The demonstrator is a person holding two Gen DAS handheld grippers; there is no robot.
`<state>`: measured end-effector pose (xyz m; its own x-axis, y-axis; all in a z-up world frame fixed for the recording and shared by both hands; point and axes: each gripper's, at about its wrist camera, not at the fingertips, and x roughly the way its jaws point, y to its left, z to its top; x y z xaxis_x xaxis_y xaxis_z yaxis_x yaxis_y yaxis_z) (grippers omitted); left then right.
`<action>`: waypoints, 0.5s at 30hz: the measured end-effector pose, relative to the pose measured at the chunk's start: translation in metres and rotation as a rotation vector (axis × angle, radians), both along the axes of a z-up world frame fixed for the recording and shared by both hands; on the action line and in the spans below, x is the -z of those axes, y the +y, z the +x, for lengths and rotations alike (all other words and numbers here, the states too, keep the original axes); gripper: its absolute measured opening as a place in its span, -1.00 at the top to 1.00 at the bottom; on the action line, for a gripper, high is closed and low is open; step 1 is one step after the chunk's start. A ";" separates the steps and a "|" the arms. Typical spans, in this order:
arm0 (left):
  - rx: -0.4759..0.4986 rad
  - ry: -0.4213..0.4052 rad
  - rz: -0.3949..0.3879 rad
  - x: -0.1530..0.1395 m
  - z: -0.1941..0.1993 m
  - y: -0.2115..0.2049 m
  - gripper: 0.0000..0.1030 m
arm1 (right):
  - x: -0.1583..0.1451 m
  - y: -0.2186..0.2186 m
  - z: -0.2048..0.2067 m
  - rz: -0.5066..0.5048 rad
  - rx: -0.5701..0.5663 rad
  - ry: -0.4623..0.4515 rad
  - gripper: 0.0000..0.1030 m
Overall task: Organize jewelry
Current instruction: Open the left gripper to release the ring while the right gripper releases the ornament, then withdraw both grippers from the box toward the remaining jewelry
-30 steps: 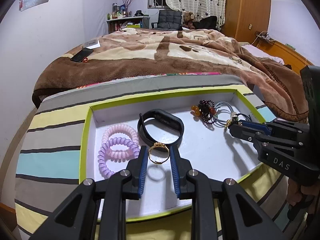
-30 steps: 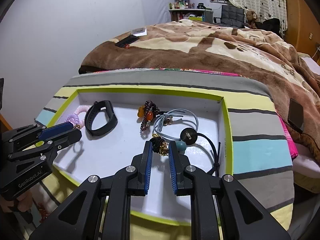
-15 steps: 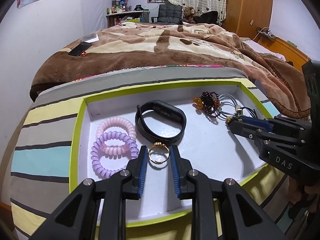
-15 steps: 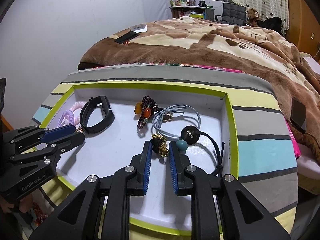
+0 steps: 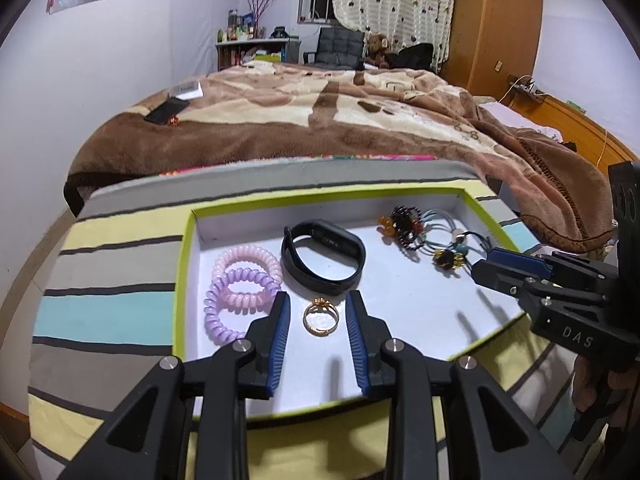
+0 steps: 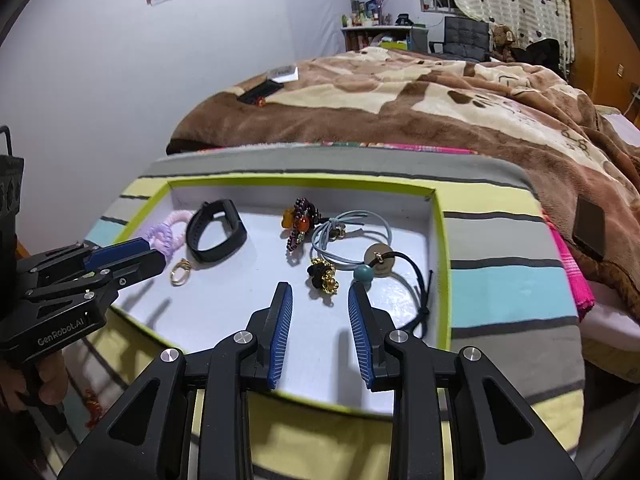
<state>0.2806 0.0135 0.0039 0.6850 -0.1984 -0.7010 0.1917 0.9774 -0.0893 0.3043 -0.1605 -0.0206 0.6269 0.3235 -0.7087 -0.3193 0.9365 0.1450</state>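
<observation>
A white tray with a green rim (image 5: pixel 184 264) sits on a striped box. A gold ring (image 5: pixel 320 321) lies flat on the tray floor between the spread fingers of my left gripper (image 5: pixel 318 304), which is open. It also shows in the right wrist view (image 6: pixel 181 272). A black-and-gold charm (image 6: pixel 323 275) lies on the tray just ahead of my open right gripper (image 6: pixel 320 296). It also shows in the left wrist view (image 5: pixel 450 258). Both grippers are empty.
In the tray lie a black wristband (image 5: pixel 324 256), two pink and purple coil hair ties (image 5: pixel 240 284), a bead bracelet (image 6: pixel 302 220), and blue and black hair elastics (image 6: pixel 360 236). A bed with a brown blanket (image 5: pixel 320 120) lies behind. A phone (image 6: pixel 588 232) rests at the right.
Both grippers opened. The left let go of the gold ring, which now lies on the tray. The right let go of the black-and-gold charm and drew back a little.
</observation>
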 end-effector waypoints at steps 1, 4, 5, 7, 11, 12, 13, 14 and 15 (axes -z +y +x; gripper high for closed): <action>0.000 -0.008 0.000 -0.003 -0.004 0.001 0.42 | -0.003 -0.001 -0.003 0.005 0.001 -0.006 0.42; 0.003 -0.037 -0.006 -0.012 -0.017 0.004 0.42 | -0.012 -0.006 -0.016 0.021 0.006 -0.031 0.42; 0.004 -0.048 -0.009 -0.015 -0.023 0.005 0.42 | -0.014 -0.007 -0.021 0.027 0.006 -0.037 0.42; -0.001 -0.066 -0.014 -0.020 -0.036 0.009 0.42 | -0.019 -0.009 -0.032 0.036 0.002 -0.053 0.42; -0.008 -0.095 -0.022 -0.028 -0.059 0.016 0.42 | -0.026 -0.010 -0.054 0.051 -0.005 -0.076 0.42; -0.010 -0.103 -0.024 -0.029 -0.065 0.018 0.42 | -0.027 -0.011 -0.061 0.057 -0.006 -0.081 0.42; -0.011 -0.108 -0.025 -0.031 -0.070 0.018 0.42 | -0.028 -0.011 -0.066 0.062 -0.007 -0.085 0.42; -0.013 -0.112 -0.026 -0.032 -0.076 0.019 0.42 | -0.030 -0.013 -0.071 0.067 -0.008 -0.090 0.42; -0.016 -0.116 -0.024 -0.033 -0.081 0.020 0.42 | -0.031 -0.013 -0.077 0.071 -0.009 -0.094 0.42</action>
